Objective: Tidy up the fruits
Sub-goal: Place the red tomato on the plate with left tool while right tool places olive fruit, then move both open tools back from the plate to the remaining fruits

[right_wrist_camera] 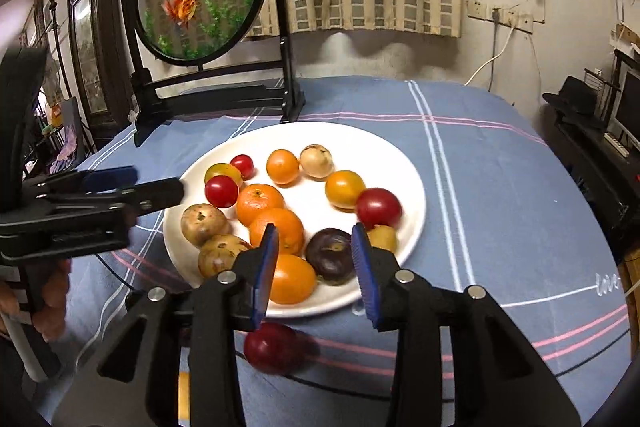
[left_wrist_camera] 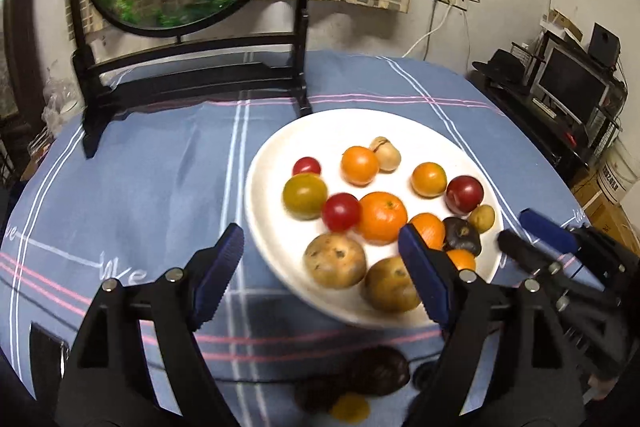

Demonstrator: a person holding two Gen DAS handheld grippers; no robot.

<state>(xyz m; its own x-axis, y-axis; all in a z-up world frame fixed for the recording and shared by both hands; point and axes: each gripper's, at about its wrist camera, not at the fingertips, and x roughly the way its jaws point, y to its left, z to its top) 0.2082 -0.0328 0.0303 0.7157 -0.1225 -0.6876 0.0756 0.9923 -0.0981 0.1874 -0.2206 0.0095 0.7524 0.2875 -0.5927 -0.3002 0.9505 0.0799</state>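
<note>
A white plate (left_wrist_camera: 276,147) (right_wrist_camera: 400,155) on the blue checked tablecloth holds several fruits: oranges (left_wrist_camera: 382,215) (right_wrist_camera: 260,203), red plums (left_wrist_camera: 341,211) (right_wrist_camera: 378,207), brown spotted fruits (left_wrist_camera: 335,259) (right_wrist_camera: 204,223) and a dark purple fruit (left_wrist_camera: 462,235) (right_wrist_camera: 333,255). My left gripper (left_wrist_camera: 320,267) is open and empty over the plate's near left rim. My right gripper (right_wrist_camera: 316,271) is open and empty, its fingers either side of an orange and the dark purple fruit. A red plum (right_wrist_camera: 272,347) lies on the cloth in front of the plate. Dark fruits (left_wrist_camera: 376,371) and a yellow one (left_wrist_camera: 349,407) lie on the cloth below my left gripper.
A round fish-painted screen on a black stand (left_wrist_camera: 192,75) (right_wrist_camera: 208,99) stands behind the plate. The right gripper shows at the right in the left wrist view (left_wrist_camera: 560,251); the left gripper shows at the left in the right wrist view (right_wrist_camera: 100,199). Shelves with electronics (left_wrist_camera: 572,95) stand right of the table.
</note>
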